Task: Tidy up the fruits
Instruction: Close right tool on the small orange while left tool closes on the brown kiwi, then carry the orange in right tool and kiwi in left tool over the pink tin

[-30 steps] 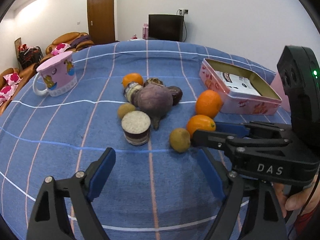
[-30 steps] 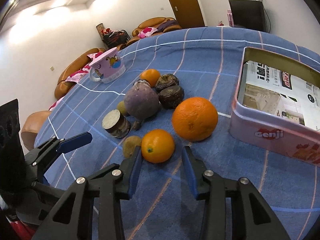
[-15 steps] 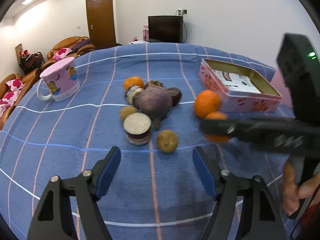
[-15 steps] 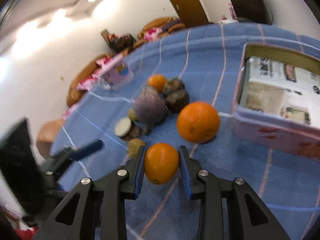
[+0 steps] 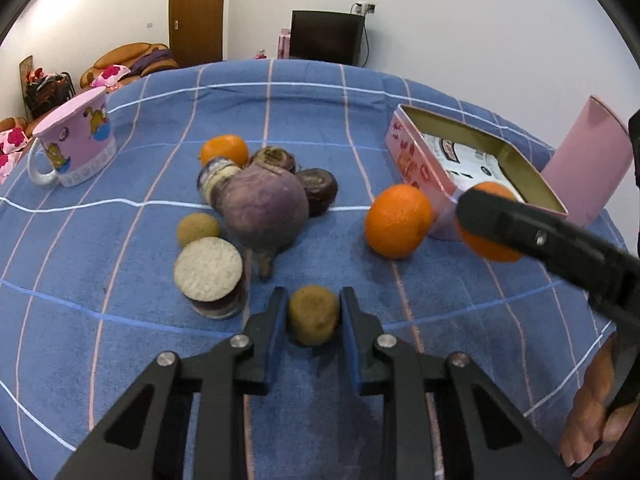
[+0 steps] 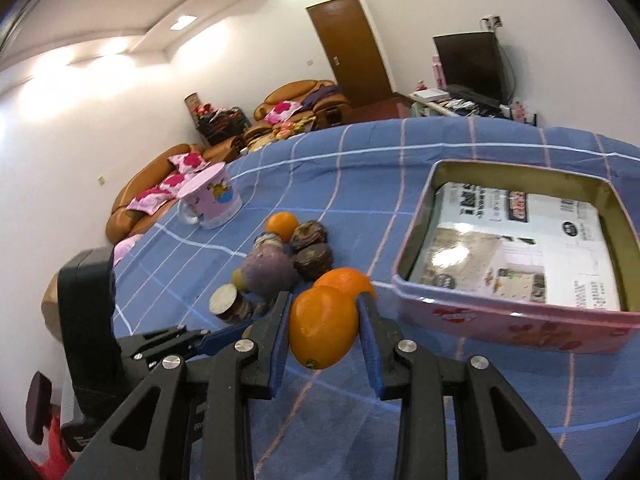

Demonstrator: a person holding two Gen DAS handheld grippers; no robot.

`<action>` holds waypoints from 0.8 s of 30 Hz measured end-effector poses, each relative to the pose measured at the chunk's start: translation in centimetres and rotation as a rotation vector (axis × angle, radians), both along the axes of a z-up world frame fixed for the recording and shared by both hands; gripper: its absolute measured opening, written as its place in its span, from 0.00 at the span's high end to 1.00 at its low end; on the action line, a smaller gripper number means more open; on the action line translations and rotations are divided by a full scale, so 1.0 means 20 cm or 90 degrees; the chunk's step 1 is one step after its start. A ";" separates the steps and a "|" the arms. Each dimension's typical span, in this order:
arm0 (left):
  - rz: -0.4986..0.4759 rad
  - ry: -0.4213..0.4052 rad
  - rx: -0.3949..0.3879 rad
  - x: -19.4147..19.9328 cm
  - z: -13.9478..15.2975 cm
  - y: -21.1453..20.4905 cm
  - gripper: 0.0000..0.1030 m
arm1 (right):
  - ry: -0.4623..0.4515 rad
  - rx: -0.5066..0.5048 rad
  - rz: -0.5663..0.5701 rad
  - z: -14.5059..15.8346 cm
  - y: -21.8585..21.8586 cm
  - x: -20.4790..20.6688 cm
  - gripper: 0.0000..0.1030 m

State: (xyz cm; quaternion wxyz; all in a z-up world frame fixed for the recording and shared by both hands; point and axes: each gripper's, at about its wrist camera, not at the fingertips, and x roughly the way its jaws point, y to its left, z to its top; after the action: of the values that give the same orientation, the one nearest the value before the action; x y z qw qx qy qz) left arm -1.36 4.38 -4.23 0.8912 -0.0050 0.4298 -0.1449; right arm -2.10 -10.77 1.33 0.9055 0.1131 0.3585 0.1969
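My left gripper [image 5: 313, 295] is shut on a small brown-yellow fruit [image 5: 314, 316] that rests on the blue checked cloth [image 5: 120, 320]. My right gripper [image 6: 325, 300] is shut on a small orange [image 6: 323, 328] and holds it above the cloth, near the front wall of the open pink tin [image 6: 500, 324]. From the left wrist view that small orange [image 5: 490, 250] is half hidden behind the right gripper's black finger [image 5: 540, 236]. A larger orange [image 5: 398, 221] lies beside the tin [image 5: 416, 160]. Only printed paper shows inside the tin.
A pile sits mid-table: a purple root [image 5: 266, 208], a cut slice [image 5: 208, 270], a second brown fruit [image 5: 198, 229], dark round fruits [image 5: 320, 184] and a small orange [image 5: 224, 150]. A pink mug [image 5: 76, 140] stands far left, a pink lid [image 5: 588, 160] behind the tin.
My left gripper moved forward and shut on the brown-yellow fruit. My right gripper shut on the small orange and lifted it toward the tin.
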 end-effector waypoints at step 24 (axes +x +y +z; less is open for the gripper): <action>-0.087 -0.172 -0.002 0.08 0.34 -0.61 0.73 | -0.096 -0.124 -0.262 0.12 -0.80 -0.04 0.67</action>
State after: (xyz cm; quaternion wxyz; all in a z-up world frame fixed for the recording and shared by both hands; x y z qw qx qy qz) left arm 0.32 -7.72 2.49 0.9289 0.0428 0.3050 -0.2055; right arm -2.88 -26.78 3.82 0.9574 0.0812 0.2765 -0.0194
